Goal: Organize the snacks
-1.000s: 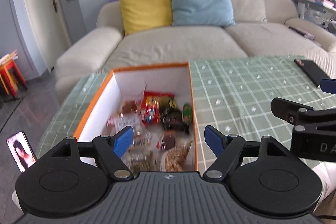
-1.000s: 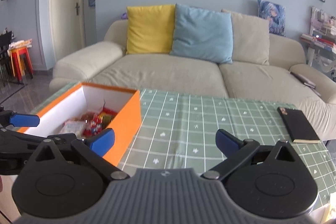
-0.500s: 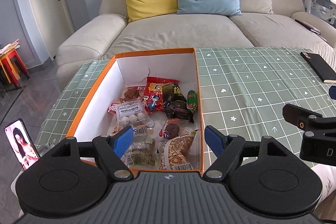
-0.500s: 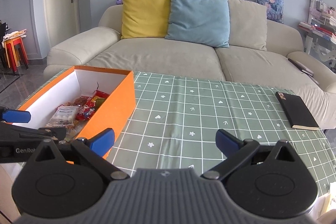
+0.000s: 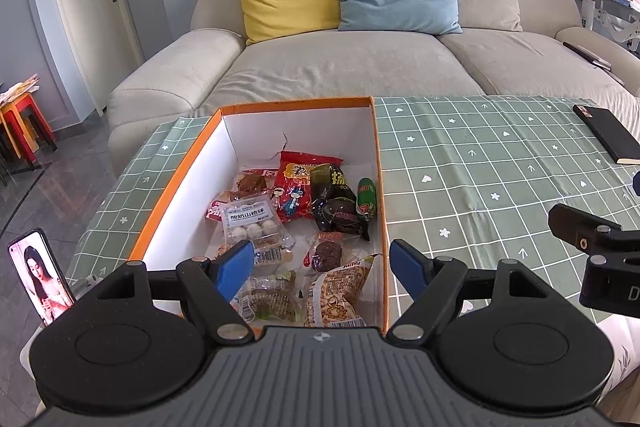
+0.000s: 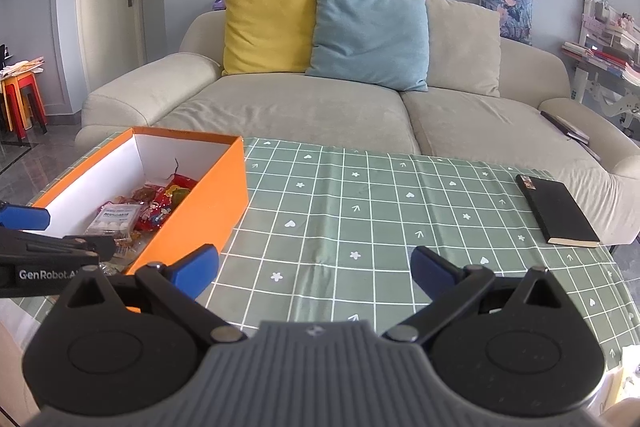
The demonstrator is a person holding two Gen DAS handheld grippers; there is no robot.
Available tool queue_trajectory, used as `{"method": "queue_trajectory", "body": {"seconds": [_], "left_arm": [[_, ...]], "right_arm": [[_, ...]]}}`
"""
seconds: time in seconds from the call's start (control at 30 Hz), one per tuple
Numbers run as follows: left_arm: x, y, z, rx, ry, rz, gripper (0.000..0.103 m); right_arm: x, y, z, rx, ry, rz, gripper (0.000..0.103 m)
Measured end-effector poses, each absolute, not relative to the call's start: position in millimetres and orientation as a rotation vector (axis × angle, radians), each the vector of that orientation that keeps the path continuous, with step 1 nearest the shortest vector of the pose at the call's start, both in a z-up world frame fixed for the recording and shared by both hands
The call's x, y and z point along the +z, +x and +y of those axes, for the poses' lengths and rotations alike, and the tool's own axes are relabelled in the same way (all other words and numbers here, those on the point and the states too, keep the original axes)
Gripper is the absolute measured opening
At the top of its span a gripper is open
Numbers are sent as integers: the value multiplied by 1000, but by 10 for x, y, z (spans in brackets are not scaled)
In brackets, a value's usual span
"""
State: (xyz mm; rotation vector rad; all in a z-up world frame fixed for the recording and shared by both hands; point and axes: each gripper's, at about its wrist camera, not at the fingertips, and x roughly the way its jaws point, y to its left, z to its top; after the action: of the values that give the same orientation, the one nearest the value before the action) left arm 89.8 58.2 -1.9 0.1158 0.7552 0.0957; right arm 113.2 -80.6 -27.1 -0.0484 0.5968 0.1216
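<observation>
So: both tools wide open, nothing held. Left gripper [image 5: 322,265] hangs over the near end of the orange box [image 5: 374,163], its right finger about above the box's right wall, its left finger over the packets. Right gripper [image 6: 314,269] is off to that box's right, over bare green cloth [image 6: 360,211].

Snacks all sit inside the box, loosely piled. Just ahead of my left fingers: peanut bag [image 5: 338,291] and a clear pack of greenish pieces [image 5: 272,297]. Further forward, a clear tray of white balls [image 5: 250,219], red cartoon bag [image 5: 298,191], dark wrapped pack [image 5: 334,205], green sausage stick [image 5: 367,197] along the right wall.

No snacks show on the cloth, only a black notebook [image 6: 556,209] far right. This fits either a finished gathering or a sort-out yet to come; I can't tell which.

If I go in with the left:
- shift left, so the right finger clears the wall
- pick one packet by an edge, not a heap
- clear film is slippery; close slowly
- keep the right tool clear of the box side
</observation>
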Motion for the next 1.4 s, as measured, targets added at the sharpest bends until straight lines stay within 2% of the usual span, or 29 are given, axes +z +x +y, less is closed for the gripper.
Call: {"method": "queue_trajectory", "body": {"seconds": [1.4], "left_arm": [[6,884,514,74,140,743,90]], "right_arm": [[-284,1142,-829,104,-42,602,99]]}}
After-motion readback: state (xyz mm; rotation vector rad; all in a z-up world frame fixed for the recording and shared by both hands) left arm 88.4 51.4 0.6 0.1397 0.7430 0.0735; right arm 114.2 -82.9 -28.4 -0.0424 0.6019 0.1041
